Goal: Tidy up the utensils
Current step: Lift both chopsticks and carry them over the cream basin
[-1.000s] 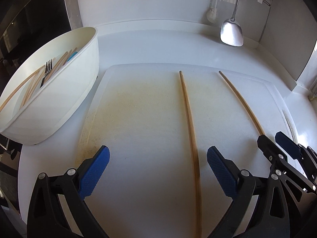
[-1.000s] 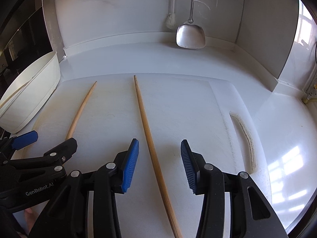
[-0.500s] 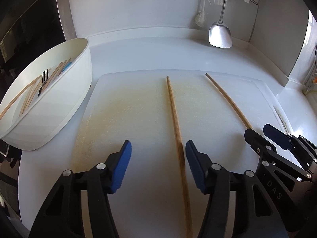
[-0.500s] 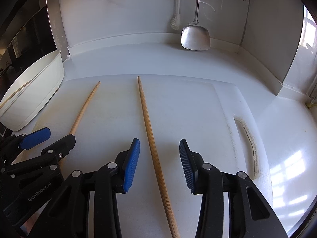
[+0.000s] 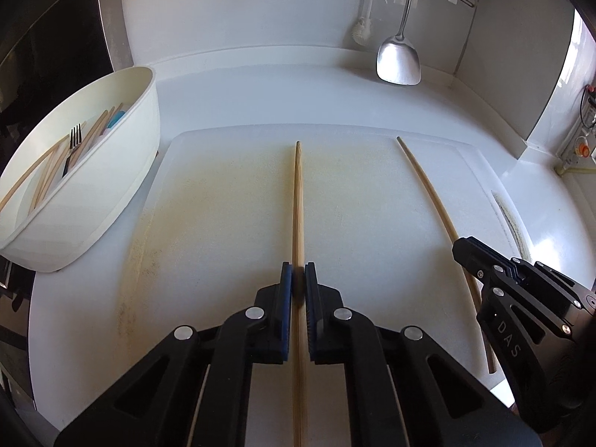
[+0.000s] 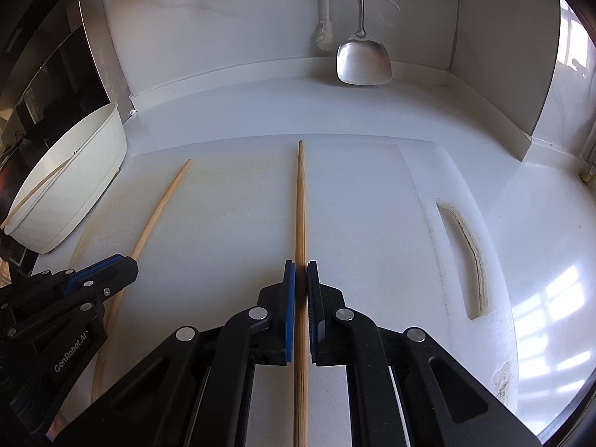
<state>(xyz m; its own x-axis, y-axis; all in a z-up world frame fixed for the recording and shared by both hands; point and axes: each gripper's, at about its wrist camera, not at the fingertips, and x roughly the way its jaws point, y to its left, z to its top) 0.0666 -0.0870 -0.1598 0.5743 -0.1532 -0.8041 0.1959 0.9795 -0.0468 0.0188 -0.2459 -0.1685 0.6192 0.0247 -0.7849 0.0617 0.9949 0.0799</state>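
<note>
While both tongs (image 5: 298, 273) (image 6: 301, 273) pinch chopsticks (image 5: 298, 201) (image 6: 300, 201), stained white cutting board (image 5: 223, 223), white counter (image 5: 260, 85)

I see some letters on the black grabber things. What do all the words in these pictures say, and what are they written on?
"DAS": white letters on the black body of the right gripper, seen from the left wrist camera.
"GenRobot.AI": white letters on the black body of the left gripper, seen from the right wrist camera.
No other readable words; the small wall fittings at the far right are too small to read.
</note>
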